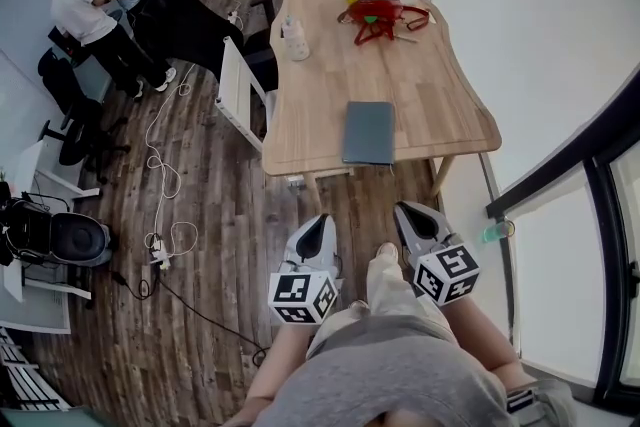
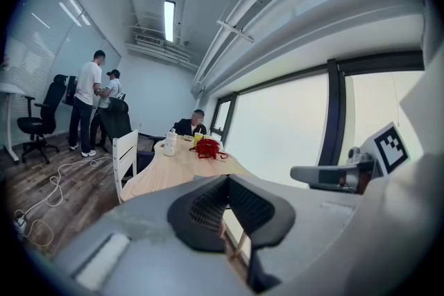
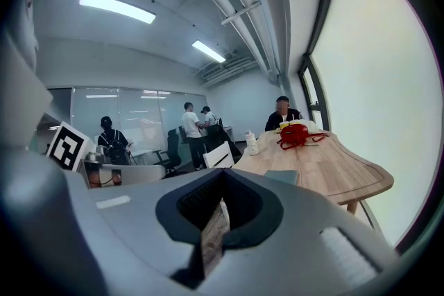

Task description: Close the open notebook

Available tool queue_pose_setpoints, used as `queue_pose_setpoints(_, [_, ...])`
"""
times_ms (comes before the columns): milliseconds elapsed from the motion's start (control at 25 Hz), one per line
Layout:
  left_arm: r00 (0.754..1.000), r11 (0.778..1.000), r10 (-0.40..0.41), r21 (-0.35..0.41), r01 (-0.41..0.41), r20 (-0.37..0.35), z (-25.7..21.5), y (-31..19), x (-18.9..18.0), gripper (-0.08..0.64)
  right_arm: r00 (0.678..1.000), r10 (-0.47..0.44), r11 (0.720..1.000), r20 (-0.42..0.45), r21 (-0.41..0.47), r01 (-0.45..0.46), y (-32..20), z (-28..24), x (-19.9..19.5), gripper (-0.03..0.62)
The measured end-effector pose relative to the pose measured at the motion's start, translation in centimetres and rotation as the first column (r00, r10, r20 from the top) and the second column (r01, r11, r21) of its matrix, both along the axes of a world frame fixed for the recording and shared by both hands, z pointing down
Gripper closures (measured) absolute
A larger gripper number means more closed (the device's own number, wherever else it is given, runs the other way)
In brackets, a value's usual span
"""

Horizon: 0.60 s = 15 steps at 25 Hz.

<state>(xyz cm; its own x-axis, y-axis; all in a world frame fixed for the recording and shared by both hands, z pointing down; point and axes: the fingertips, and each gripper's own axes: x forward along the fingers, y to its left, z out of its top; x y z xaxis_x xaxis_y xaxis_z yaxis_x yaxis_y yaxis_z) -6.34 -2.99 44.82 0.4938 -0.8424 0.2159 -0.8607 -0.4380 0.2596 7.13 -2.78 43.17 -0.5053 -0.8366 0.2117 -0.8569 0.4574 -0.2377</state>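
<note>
The notebook (image 1: 369, 132) lies on the table's (image 1: 420, 95) near end, at 12 o'clock from the left gripper (image 1: 318, 223) and right gripper (image 1: 408, 212). Beyond it sit what seems a bag (image 1: 378, 14) and, toward 11 o'clock, a bottle (image 1: 295, 40).

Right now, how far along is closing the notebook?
Done, by the look of it: the notebook lies flat near the front edge of the table, showing only its grey cover and no open pages. In hand: nothing. The left gripper and right gripper sit short of the table, fingers together and empty. Left to do: nothing that I can see.
</note>
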Motion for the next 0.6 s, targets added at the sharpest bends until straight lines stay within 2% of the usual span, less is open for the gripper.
queue_pose_setpoints(240, [1.0, 1.0, -0.009, -0.005, 0.008, -0.011, 0.6, 2.5, -0.4, 0.56, 1.0, -0.005, 1.0, -0.004, 0.013, 0.005, 2.6, 0.0, -0.3, 0.591])
queue_pose_setpoints(600, [1.0, 1.0, 0.003, 0.004, -0.003, -0.01, 0.1, 3.6, -0.1, 0.56, 1.0, -0.004, 1.0, -0.008, 0.028, 0.004, 3.5, -0.6, -0.1, 0.591])
